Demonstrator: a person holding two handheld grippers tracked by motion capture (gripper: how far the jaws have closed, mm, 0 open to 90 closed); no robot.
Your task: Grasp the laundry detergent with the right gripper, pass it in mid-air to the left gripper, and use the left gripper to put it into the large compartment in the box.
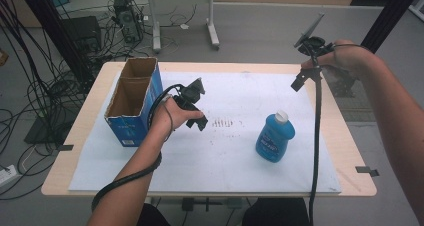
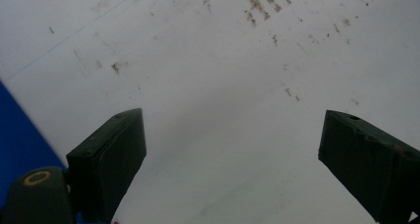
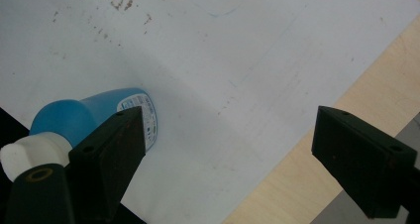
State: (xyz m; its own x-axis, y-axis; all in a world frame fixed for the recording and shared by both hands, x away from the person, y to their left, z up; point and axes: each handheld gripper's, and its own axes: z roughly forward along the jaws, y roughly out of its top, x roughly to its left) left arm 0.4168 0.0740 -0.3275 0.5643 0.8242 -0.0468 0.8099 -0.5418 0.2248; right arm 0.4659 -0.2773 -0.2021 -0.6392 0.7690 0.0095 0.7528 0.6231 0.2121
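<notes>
Both grippers, left (image 1: pixel 196 117) & right (image 1: pixel 300 78), were spread & empty; you needed the right one lowered squarely over the blue bottle (image 1: pixel 275 137) w/ its white cap (image 1: pixel 282 116) on the far end.

The left gripper (image 1: pixel 196 117) sits left of centre in the high view, jaws spread wide with nothing between them, forearm rising from the bottom edge; the right gripper (image 1: pixel 301 80) hangs at upper right, jaws apart and empty, wrist bent
</notes>
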